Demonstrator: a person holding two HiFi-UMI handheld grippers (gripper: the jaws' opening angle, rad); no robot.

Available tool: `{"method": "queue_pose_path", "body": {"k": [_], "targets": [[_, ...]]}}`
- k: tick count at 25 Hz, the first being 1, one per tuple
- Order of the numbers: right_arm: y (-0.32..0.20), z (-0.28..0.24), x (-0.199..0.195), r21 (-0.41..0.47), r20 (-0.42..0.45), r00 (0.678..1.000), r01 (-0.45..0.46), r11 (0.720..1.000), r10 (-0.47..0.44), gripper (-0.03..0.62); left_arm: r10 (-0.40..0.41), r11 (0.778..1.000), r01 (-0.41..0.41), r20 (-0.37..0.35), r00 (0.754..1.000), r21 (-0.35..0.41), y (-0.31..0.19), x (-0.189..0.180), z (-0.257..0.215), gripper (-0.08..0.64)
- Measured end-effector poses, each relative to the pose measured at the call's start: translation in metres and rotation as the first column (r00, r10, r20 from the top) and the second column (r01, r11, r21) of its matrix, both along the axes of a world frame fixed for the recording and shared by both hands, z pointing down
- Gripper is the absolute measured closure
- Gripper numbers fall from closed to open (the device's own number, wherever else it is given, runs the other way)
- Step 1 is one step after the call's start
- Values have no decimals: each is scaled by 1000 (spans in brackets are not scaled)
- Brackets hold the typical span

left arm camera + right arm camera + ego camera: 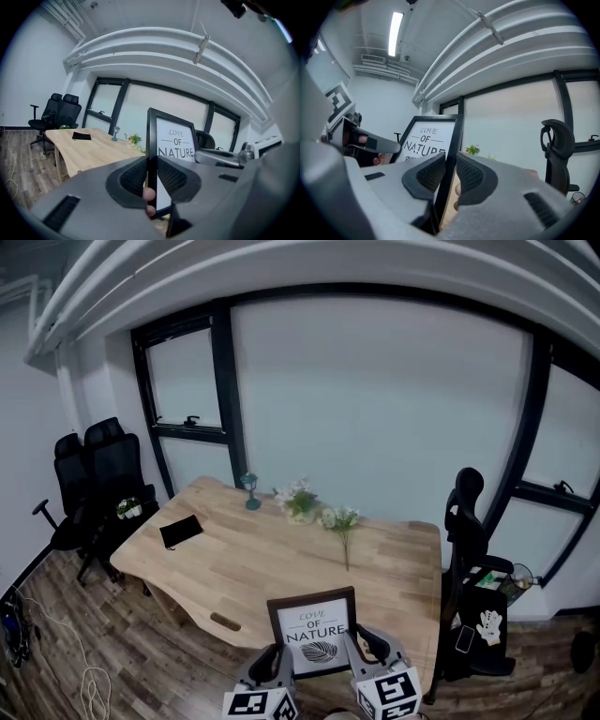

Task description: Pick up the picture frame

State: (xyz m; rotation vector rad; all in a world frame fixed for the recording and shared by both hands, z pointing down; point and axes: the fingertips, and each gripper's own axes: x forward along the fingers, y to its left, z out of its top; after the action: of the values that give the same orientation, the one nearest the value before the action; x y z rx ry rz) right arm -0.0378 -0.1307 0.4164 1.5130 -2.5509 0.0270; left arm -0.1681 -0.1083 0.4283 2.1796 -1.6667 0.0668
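The left tongs (151,174) and right tongs (449,174) each pinched a side edge of the picture frame (314,626), which stood upright between them, with the desk (253,563) ahead. Such narrow edge grips might slip, and uneven pulling could twist the frame free.

wooden table (262,568), black office chairs (103,474), dark-framed windows (183,376); wood-plank floor (56,615); lit ceiling light (395,28)

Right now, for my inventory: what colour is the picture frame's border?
Black; the picture frame shows it best in the left gripper view.
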Motion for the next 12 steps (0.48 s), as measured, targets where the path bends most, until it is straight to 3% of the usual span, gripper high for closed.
{"method": "queue_pose_path", "body": {"k": [12], "targets": [[-20, -6, 3, -3, 14, 1000, 25, 1000, -25, 518, -29, 1000, 29, 7, 1000, -1, -14, 4, -10, 494]]}}
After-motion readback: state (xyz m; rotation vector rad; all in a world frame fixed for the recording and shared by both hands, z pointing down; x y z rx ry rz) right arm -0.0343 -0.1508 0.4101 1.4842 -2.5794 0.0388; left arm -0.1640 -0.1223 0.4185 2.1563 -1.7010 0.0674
